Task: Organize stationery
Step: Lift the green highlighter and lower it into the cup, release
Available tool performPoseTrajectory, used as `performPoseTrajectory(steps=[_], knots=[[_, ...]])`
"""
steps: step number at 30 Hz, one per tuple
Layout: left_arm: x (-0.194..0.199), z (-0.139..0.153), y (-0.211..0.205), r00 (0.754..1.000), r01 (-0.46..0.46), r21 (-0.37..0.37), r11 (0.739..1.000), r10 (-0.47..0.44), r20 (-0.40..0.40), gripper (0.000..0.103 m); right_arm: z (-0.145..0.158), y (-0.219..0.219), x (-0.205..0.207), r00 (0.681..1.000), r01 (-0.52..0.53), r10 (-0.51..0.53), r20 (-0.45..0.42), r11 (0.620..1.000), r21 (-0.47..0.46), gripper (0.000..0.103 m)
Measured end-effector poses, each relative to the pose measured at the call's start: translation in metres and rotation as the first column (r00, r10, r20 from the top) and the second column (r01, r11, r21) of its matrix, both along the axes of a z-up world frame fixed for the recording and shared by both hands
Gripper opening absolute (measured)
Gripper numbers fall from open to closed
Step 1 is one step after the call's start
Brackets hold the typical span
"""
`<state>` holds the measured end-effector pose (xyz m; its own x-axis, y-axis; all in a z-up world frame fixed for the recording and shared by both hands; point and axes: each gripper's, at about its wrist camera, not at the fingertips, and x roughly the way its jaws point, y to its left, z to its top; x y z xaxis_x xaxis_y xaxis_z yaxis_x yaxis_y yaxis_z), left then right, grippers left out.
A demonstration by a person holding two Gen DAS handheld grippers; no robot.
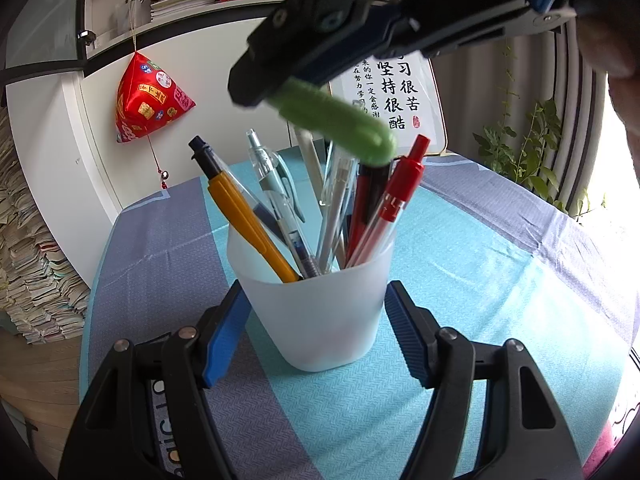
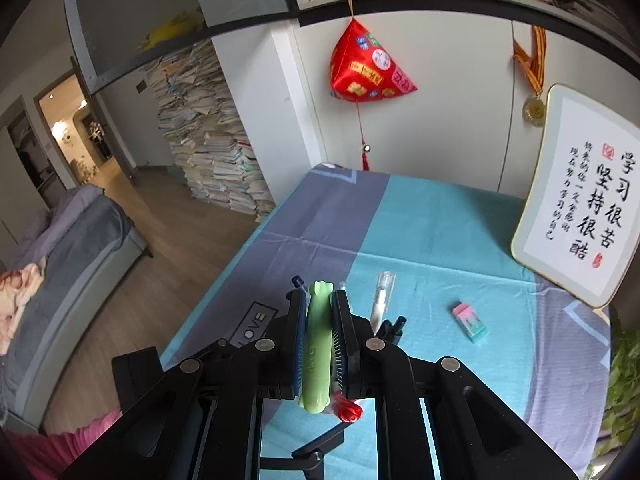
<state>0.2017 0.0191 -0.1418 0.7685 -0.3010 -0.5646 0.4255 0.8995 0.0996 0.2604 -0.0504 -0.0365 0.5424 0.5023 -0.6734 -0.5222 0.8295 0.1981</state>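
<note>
Tablecloth (image 1: 460, 280) bears cup (image 1: 320, 320) holding pens (image 1: 244, 216)

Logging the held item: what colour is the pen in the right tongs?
Light green pen, clearest in the right wrist view.

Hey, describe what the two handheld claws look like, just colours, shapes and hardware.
Both match. The left claw has black angular plastic arms with cut-out slots, round silver pins at the joints and ridged blue pads on its fingers. The right claw shows the same black frame, silver pins and ribbed blue pads. No cables or sleeves show.
</note>
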Motion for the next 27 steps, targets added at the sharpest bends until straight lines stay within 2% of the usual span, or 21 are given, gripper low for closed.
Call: performPoseTrajectory(steps=[20,24,27], knots=[[0.001,0.001,0.0,1.0,0.0,0.001,1.0,0.0,0.0,0.068,-0.01,-0.001,-0.002,0.999,0.001,-0.002,-0.035,1.0,-0.026,0.014],[0.001,0.001,0.0,1.0,0.0,0.001,1.0,0.0,0.0,0.068,0.0,-0.012,-0.004,1.0,0.019,-0.019,-0.01,1.0,0.005,0.014],[0.001,0.001,0.0,1.0,0.0,0.001,1.0,0.0,0.0,0.068,0.003,-0.03,0.0,0.999,0.046,-0.046,0.013,0.999,-0.017,0.014]])
